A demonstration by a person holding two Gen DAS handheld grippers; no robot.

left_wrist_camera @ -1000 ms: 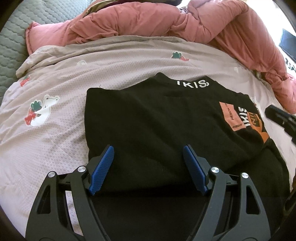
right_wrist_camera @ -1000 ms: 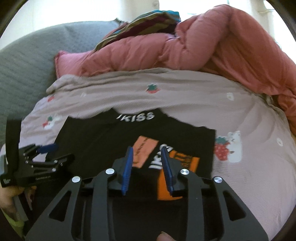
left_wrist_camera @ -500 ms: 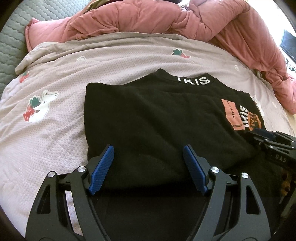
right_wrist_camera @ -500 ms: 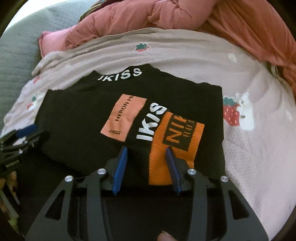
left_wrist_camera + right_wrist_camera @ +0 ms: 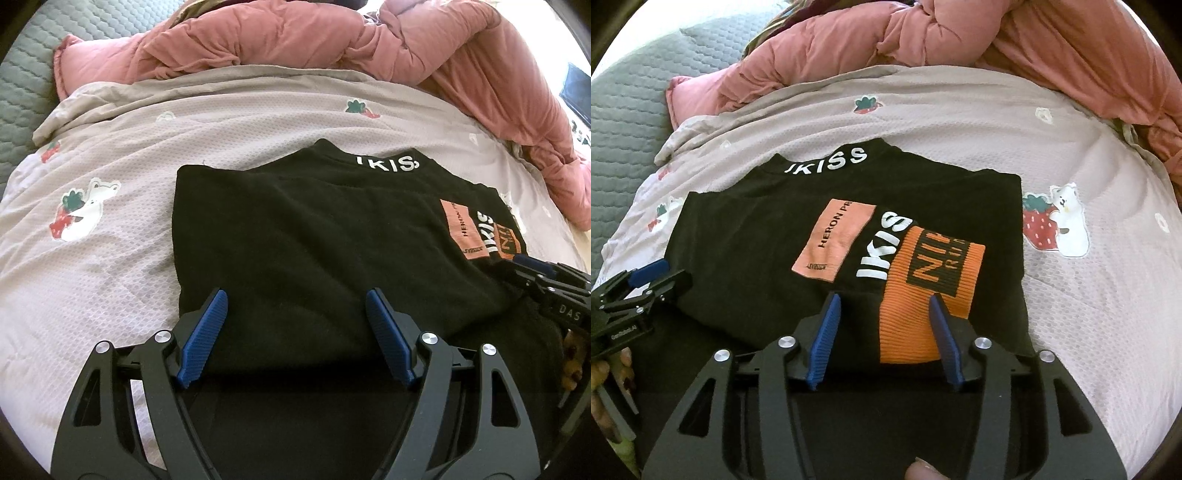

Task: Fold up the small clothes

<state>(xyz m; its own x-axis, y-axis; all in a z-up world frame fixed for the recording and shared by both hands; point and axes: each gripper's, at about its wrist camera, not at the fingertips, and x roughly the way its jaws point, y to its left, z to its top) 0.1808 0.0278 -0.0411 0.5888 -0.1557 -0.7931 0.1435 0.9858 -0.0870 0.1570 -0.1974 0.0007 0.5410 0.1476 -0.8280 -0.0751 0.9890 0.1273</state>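
Light: bright daylight from the upper right; sky-side corner blown out to white.
Shadows: soft, beneath each hand-held gripper; black garment (image 5: pixel 314 240) loses fold detail.
Distortion: strong fisheye curvature, dark vignette at corners.
Focus: centre sharp; edges slightly soft.

bed: printed sheet (image 5: pixel 229 122) | pink duvet (image 5: pixel 295 40) | grey quilted headboard (image 5: pixel 624 110)
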